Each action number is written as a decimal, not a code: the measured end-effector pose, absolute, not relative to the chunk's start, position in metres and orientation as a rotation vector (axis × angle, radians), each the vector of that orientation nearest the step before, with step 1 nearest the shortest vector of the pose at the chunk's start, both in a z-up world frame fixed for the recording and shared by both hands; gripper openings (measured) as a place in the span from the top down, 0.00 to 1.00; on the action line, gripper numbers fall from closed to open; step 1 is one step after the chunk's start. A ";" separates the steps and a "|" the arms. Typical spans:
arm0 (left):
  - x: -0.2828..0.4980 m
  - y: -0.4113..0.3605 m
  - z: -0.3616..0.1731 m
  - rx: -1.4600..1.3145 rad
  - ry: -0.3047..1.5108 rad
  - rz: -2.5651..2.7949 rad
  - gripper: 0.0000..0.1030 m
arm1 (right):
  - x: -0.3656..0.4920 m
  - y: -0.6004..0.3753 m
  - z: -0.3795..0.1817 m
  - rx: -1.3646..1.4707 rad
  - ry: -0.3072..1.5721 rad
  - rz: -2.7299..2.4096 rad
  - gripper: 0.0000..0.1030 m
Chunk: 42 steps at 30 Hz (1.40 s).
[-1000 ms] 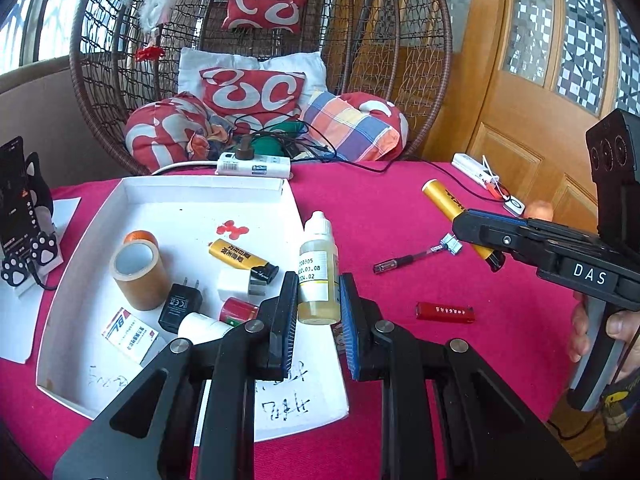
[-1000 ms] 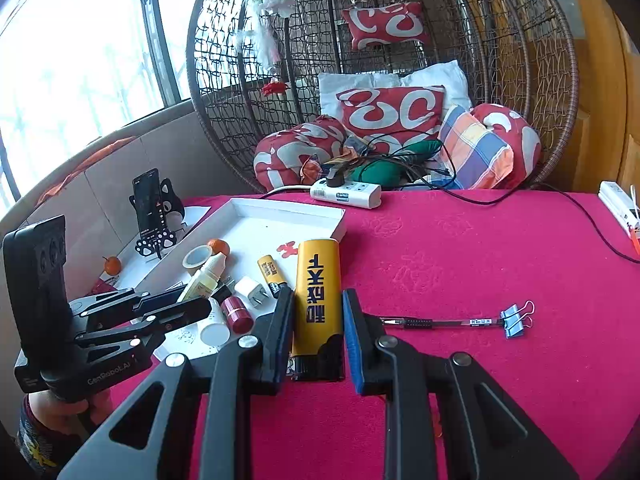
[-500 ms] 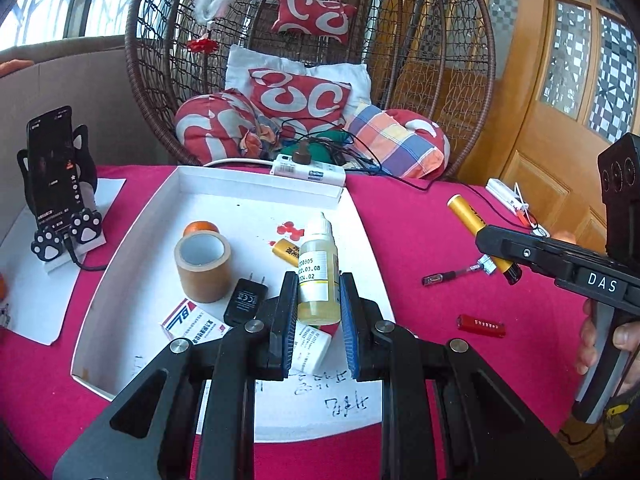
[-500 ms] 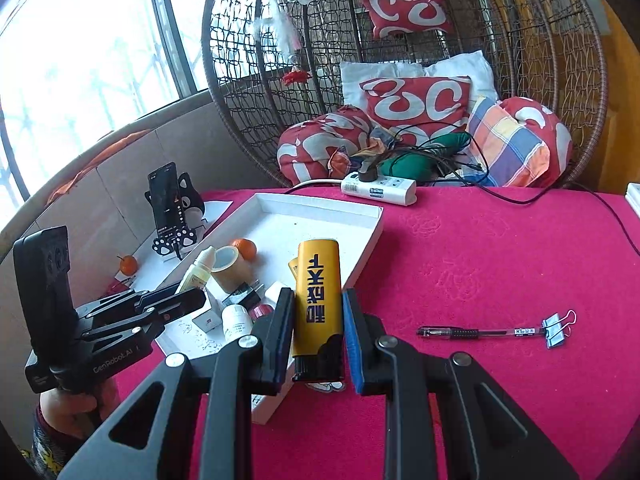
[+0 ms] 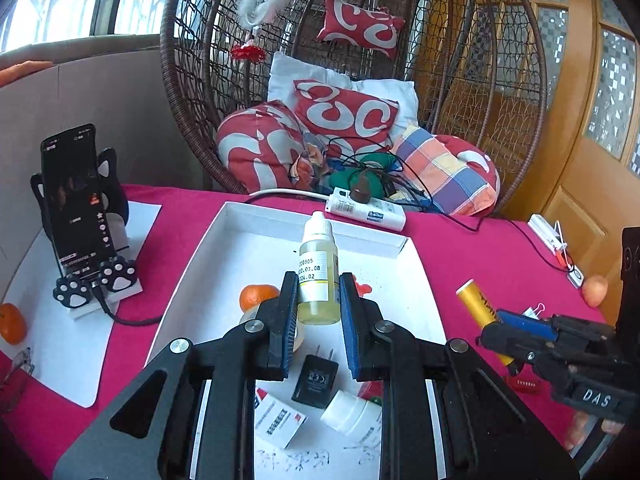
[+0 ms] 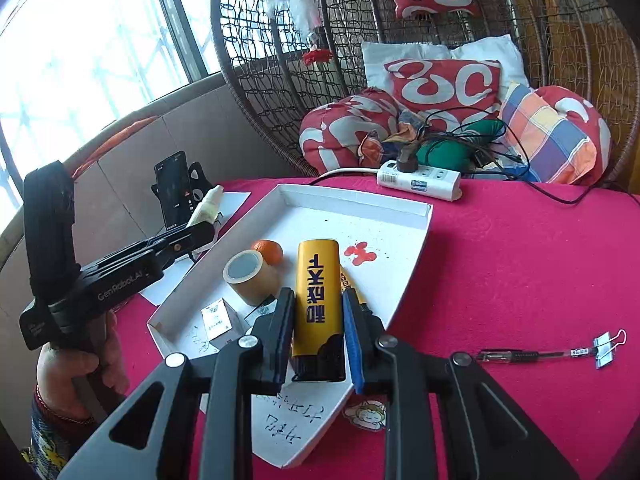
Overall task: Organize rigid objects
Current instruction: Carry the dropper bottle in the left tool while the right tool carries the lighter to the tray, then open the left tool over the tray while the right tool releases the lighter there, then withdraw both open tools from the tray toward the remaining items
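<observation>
Both grippers have carried their loads in over the white tray since the earlier frames, when the yellow lighter hung over the red cloth off the tray's right edge. Nearest, the right gripper pinches the yellow lighter upright above the tray's near right corner, and the left gripper clamps the dropper bottle upright above the tray's middle, likely so each can be set down standing. Farther right on the cloth, a pen with a binder clip lies unsorted.

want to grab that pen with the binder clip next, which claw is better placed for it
Right, once freed. The pen lies on the red cloth just right of the right claw, though it is shut on the yellow lighter. The left claw holds the dropper bottle over the tray.
</observation>
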<state>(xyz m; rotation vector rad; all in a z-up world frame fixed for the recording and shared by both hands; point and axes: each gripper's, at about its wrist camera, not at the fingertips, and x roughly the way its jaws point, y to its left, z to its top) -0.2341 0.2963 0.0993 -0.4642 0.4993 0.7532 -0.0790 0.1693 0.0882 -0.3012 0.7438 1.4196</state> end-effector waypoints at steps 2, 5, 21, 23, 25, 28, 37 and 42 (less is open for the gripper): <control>-0.222 0.304 0.093 -0.479 0.520 0.744 0.81 | -0.078 0.181 0.084 -0.304 0.755 1.415 0.78; -0.207 0.312 0.084 -0.495 0.545 0.737 0.81 | -0.077 0.198 0.076 -0.313 0.772 1.399 0.78; -0.200 0.326 0.073 -0.556 0.546 0.775 0.81 | -0.089 0.224 0.043 -0.342 0.795 1.372 0.76; -0.203 0.325 0.075 -0.564 0.538 0.774 0.70 | -0.090 0.223 0.044 -0.344 0.791 1.384 0.61; -0.206 0.321 0.078 -0.561 0.521 0.779 0.14 | -0.092 0.219 0.045 -0.340 0.774 1.385 0.15; -0.209 0.310 0.087 -0.527 0.492 0.797 0.00 | -0.094 0.209 0.049 -0.327 0.733 1.383 0.14; -0.218 0.261 0.111 -0.486 0.401 0.759 0.00 | -0.079 0.158 0.072 -0.255 0.629 1.310 0.00; -0.204 0.233 0.115 -0.458 0.414 0.698 0.00 | -0.053 0.119 0.077 -0.184 0.610 1.232 0.00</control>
